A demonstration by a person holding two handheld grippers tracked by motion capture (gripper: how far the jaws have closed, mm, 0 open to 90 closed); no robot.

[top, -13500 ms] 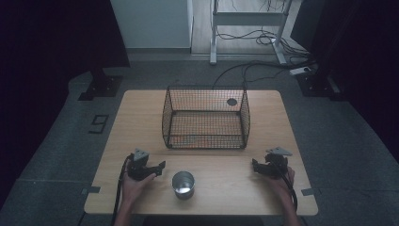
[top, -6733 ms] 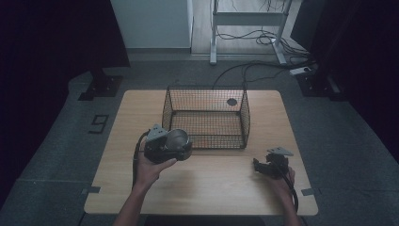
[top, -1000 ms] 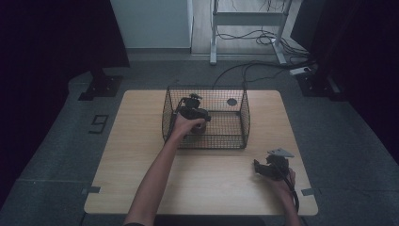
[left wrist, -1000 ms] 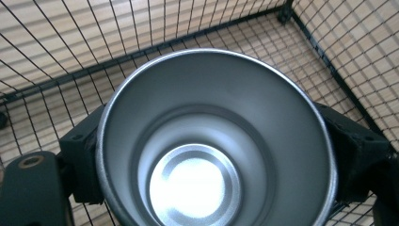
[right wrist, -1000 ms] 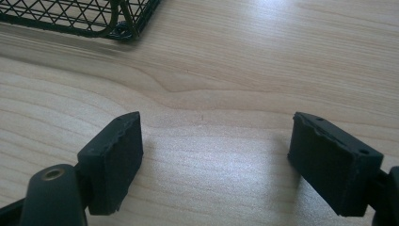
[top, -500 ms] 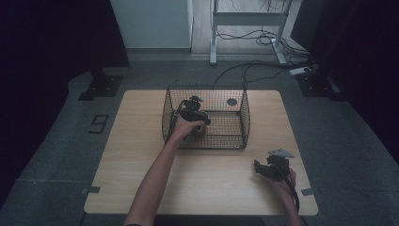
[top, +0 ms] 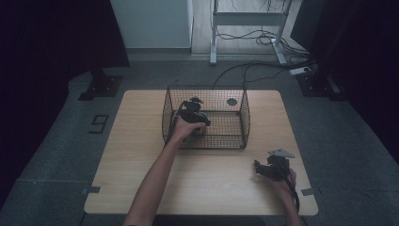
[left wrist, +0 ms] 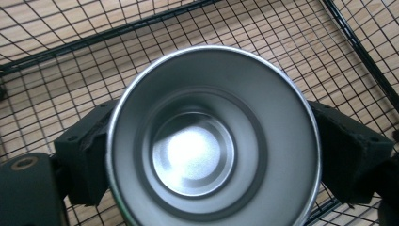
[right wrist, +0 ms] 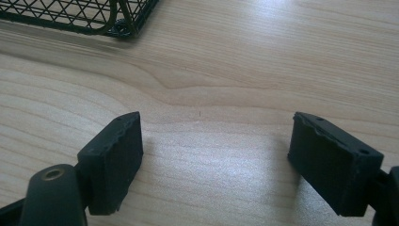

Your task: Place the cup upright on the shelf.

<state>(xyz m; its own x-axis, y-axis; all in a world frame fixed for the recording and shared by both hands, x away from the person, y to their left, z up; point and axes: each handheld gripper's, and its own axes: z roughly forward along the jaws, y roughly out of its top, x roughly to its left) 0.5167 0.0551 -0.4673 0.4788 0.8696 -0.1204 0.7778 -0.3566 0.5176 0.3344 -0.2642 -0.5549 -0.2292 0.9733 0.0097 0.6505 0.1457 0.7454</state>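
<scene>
Reaching into black wire-mesh basket (top: 244,113), rectangular, open-topped, at 12 o'clock on pale wood-grain table (top: 141,141): left gripper (top: 194,117), held in left hand (top: 182,130). Clamped between its two black, rough-faced pads (left wrist: 350,155): round brushed-steel cup (left wrist: 214,141), smooth, shiny, stepped inner wall, bright flat bottom, mouth facing the left gripper view's camera. Pads pressed against cup's outer wall at 3 and 9 o'clock. Under the cup, square-grid basket mesh with wood showing through; whether cup base touches the mesh, cannot tell.

Resting at 5 o'clock on the table, well apart from basket: right gripper (top: 270,167), in right hand (top: 284,179), grey three-cornered plate on top. Jaws spread wide, nothing between, bare smooth wood below; basket corner at 11 o'clock in right gripper view.

Small dark round spot (top: 232,101) on table behind basket's far wall, nature unclear.

Count: one basket, one cup, two grippers, four pads, one table.
</scene>
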